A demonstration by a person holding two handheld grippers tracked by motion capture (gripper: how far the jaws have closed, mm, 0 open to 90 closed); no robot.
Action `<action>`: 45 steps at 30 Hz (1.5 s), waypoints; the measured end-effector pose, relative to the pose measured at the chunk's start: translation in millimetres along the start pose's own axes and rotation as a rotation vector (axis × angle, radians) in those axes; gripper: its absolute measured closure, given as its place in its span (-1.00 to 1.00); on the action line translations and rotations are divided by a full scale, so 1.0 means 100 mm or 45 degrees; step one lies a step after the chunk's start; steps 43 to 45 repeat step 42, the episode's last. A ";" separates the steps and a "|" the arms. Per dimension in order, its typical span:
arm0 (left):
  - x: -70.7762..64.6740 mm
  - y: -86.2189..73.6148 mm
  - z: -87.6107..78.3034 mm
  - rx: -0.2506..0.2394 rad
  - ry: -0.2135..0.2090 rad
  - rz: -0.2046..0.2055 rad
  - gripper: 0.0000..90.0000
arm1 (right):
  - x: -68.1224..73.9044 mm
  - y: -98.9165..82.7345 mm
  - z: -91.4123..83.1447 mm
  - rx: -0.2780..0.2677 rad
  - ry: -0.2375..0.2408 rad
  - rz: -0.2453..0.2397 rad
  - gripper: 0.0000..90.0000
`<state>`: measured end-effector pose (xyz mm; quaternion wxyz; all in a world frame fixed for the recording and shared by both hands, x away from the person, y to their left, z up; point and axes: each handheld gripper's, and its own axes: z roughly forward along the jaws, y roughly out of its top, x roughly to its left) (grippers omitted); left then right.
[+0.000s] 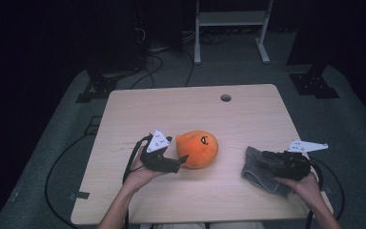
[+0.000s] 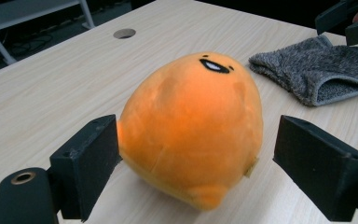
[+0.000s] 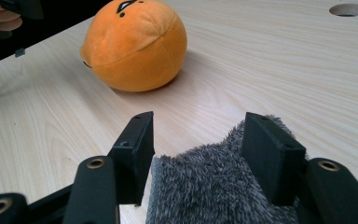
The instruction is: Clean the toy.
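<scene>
Fingers (image 2: 88,163) of left gripper (image 2: 196,172) apart, flanking orange plush (image 2: 191,126); none contained.

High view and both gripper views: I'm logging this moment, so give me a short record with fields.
surface: wooden table with a cable hole
toy: orange plush, on the table, face up
cloth: grey towel, to the plush's right
left gripper: open, jaws either side of the plush; left pad at its edge, right pad apart
right gripper: open, jaws over the towel's edge
</scene>
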<state>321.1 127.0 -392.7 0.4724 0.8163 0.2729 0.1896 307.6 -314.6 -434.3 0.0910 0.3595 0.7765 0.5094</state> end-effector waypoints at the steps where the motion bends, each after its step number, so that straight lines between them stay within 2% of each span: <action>1: 0.00 -0.02 -0.02 0.003 0.006 0.000 -0.71 | 0.00 0.00 0.00 -0.001 0.002 -0.001 -0.05; 9: 0.05 -0.15 -0.15 -0.002 0.053 -0.009 -0.71 | 0.01 -0.01 0.00 0.004 0.004 0.002 -0.07; 14: 0.05 -0.22 -0.19 0.011 0.064 -0.002 -0.71 | 0.02 -0.01 0.00 0.002 0.003 -0.006 -0.07; 20: 0.09 -0.34 -0.26 0.023 0.081 -0.032 -0.73 | 0.02 -0.02 -0.01 0.004 0.005 -0.004 -0.07; 31: 0.16 -0.63 -0.38 0.018 0.102 -0.105 -0.74 | 0.02 -0.04 -0.01 0.002 0.001 -0.003 -0.07; 37: 0.15 -0.82 -0.39 0.012 0.113 -0.187 -0.77 | 0.03 -0.06 0.01 -0.006 0.000 -0.001 -0.08; 40: 0.12 -0.90 -0.38 0.014 0.136 -0.189 -0.77 | 0.06 -0.08 0.04 -0.020 -0.010 -0.001 -0.10; 42: 0.10 -0.92 -0.38 0.019 0.143 -0.166 -0.77 | 0.09 -0.09 0.07 -0.017 -0.008 -0.009 -0.13; 45: 0.10 -0.92 -0.38 0.019 0.143 -0.166 -0.77 | 0.09 -0.09 0.07 -0.017 -0.008 -0.009 -0.13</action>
